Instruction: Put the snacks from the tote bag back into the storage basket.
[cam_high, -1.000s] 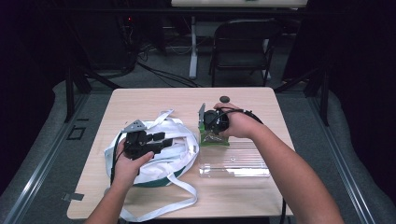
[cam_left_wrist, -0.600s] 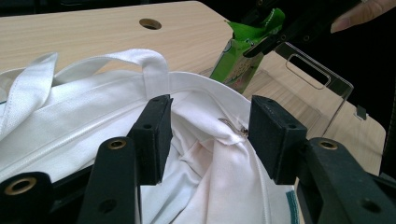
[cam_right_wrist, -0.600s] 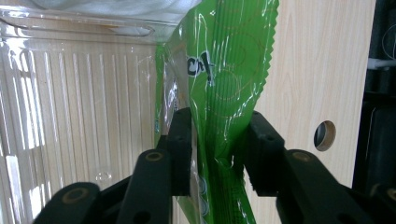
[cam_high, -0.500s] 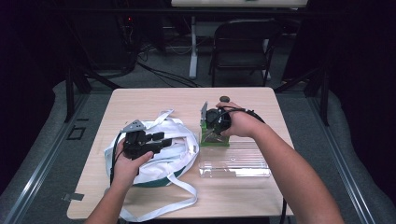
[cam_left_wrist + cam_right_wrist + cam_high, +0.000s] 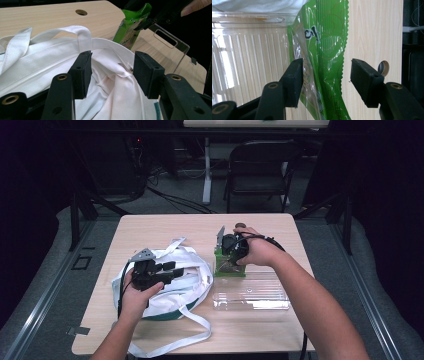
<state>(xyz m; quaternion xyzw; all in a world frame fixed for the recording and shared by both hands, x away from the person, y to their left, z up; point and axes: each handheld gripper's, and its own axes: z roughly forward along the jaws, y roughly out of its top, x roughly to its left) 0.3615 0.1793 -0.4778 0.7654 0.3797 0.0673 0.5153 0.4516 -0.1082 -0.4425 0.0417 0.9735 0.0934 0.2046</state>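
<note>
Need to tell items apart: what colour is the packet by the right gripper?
Bright green packet with a zigzag edge, clearest in the right gripper view.

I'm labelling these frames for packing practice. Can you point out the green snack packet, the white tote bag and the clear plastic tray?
green snack packet [image 5: 329, 37], right gripper view, on its printed front.
white tote bag [image 5: 45, 67], left gripper view, on its outer cloth.
clear plastic tray [image 5: 252, 297], high view, on its ribbed floor.

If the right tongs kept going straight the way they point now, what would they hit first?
Most likely the green snack bag: it lies between the jaws of the right tongs, which have just been opening. Behind it is the wooden table; depth is hard to judge.
</note>
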